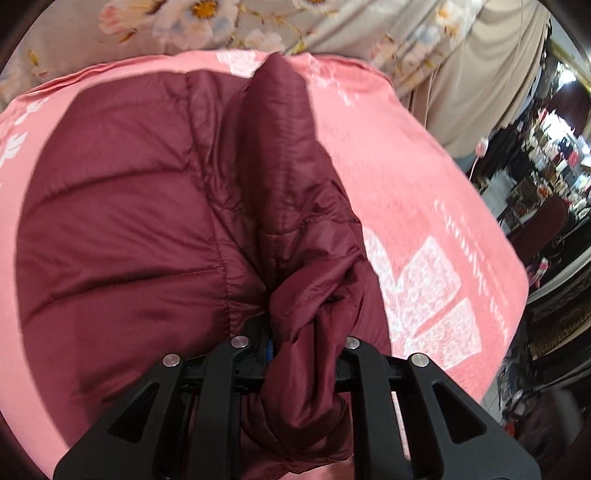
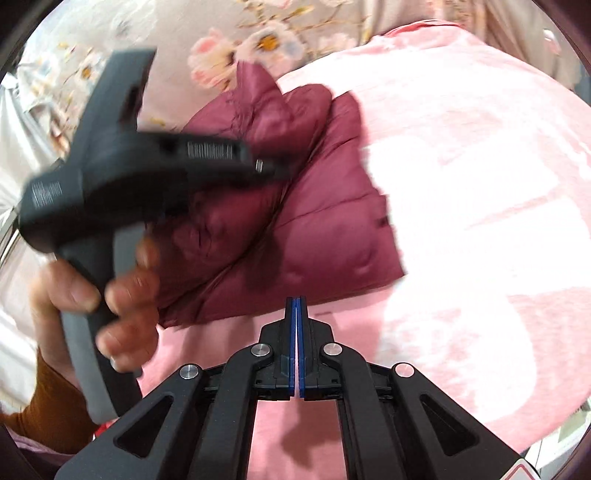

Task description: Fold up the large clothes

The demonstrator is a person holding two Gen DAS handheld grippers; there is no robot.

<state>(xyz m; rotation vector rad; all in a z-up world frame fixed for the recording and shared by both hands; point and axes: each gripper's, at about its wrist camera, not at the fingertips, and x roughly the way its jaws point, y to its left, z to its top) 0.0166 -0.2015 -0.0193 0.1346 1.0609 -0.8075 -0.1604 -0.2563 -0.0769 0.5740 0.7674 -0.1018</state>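
Left wrist view: a maroon quilted jacket lies on a pink blanket with white print. Its body fills the left and centre of the view. A bunched fold of the same fabric, apparently a sleeve, runs up the centre and right of it. The left gripper is pinched on the near end of this fold; the fabric fills the gap between the jaws and hides the pads. A floral sheet lies beyond the blanket.

Right wrist view: at the left, a hand with an orange-brown sleeve holds the left gripper's handle, blurred. Beyond it, the jacket rests on the blanket, partly folded. At the centre, the right gripper has its blue-edged pads pressed together with nothing between them, just short of the jacket's near edge.
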